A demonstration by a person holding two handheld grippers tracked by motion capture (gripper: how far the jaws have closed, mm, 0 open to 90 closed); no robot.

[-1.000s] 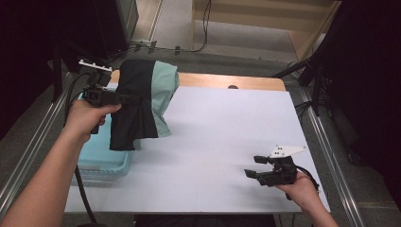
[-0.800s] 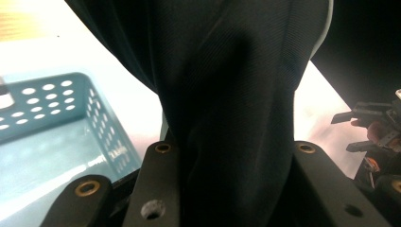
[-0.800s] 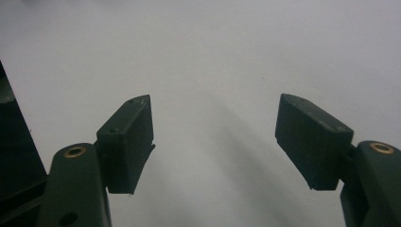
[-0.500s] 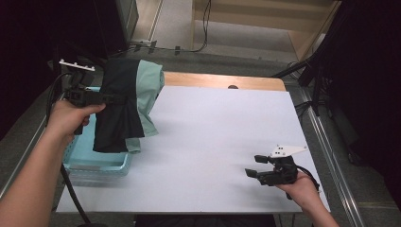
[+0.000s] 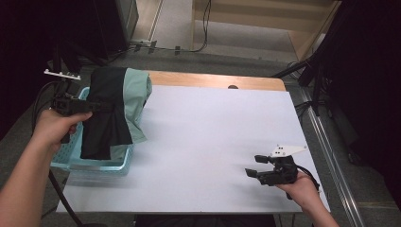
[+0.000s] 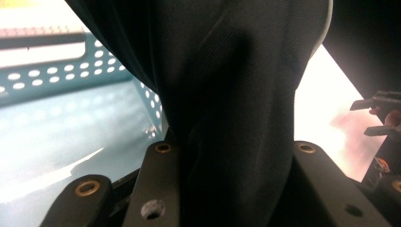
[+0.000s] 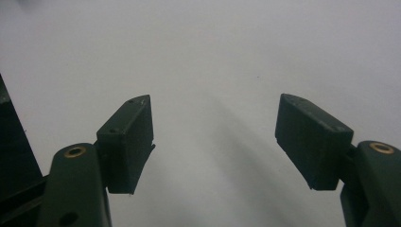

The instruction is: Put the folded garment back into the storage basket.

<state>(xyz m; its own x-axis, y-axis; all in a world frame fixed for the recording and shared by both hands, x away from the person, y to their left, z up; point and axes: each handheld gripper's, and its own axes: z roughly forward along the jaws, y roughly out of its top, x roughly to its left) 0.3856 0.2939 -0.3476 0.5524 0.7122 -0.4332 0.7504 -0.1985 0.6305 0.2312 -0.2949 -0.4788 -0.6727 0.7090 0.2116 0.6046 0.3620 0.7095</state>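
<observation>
A black and mint-green garment point(image 5: 118, 106) hangs from my left gripper point(image 5: 97, 106), which is shut on its black cloth. The garment dangles over a teal perforated basket point(image 5: 71, 163) at the table's left edge, its lower end reaching into the basket. In the left gripper view the black cloth point(image 6: 236, 94) is pinched between the jaws of the left gripper point(image 6: 231, 179), with the basket wall point(image 6: 56, 75) behind. My right gripper point(image 5: 253, 166) rests low near the table's front right, open and empty. In the right gripper view the right gripper point(image 7: 215, 137) is spread wide over bare white tabletop.
The white table point(image 5: 213, 127) has a wooden strip point(image 5: 213, 80) along its far edge. Cables and dark stands lie on the floor beyond and to the right. A metal rail point(image 5: 331, 156) runs along the table's right side.
My left gripper has carried the garment leftward, from over the table's left part to above the basket. The right gripper has stayed where it was.
</observation>
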